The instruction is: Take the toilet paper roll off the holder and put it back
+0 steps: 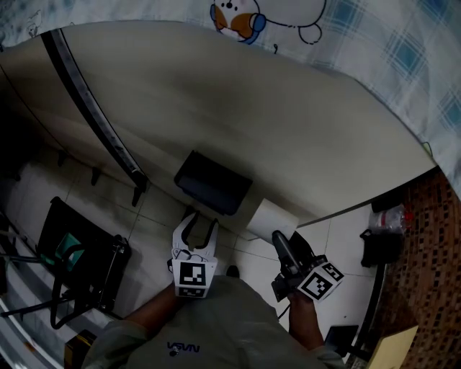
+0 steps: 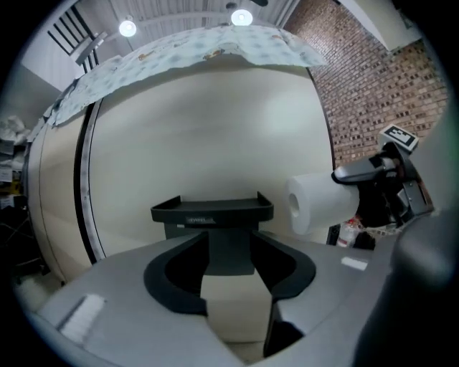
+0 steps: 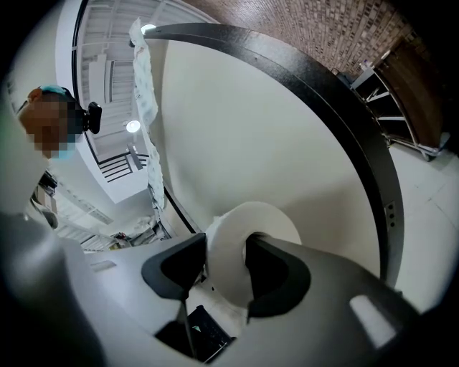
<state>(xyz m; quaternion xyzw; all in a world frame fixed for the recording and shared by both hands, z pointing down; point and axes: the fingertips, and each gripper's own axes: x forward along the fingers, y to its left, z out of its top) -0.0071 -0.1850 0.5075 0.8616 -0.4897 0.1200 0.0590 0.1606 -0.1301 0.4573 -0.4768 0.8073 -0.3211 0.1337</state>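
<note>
Head view: the toilet paper roll (image 1: 270, 218) is off the holder (image 1: 212, 184), just to its lower right, near frame centre. The right hand-held gripper (image 1: 277, 241) is clamped on it. Right gripper view confirms: one jaw sits in the core hole, the other on the outside, so the roll (image 3: 265, 215) wall is pinched between them at the right hand-held gripper (image 3: 226, 247), centre frame.

The holder is a black tray-topped bracket fixed to a cream curved wall (image 1: 216, 94). No roll on it.

The left hand-held gripper (image 1: 202, 220) is right below the holder in the head view, jaws apart, nothing pinched. In the left gripper view, at the left hand-held gripper (image 2: 229, 251), the jaws stand open. The holder (image 2: 212, 210) shows in the gap, beyond the tips; cannot tell if it touches. In the same view the roll (image 2: 323, 201) is at right of centre, beside the holder and apart from it, with the other gripper's marker cube (image 2: 398, 136) further right.

Also in the head view:
- A black strip (image 1: 94, 108) runs diagonally down the wall at upper left.
- A patterned cloth (image 1: 245, 18) lies along the top edge.
- A black rack (image 1: 79, 259) stands on the tiled floor (image 1: 338, 238) at lower left.
- A brick wall (image 1: 428, 223) is at far right.
- The person's shirt (image 1: 216, 324) fills bottom centre.
</note>
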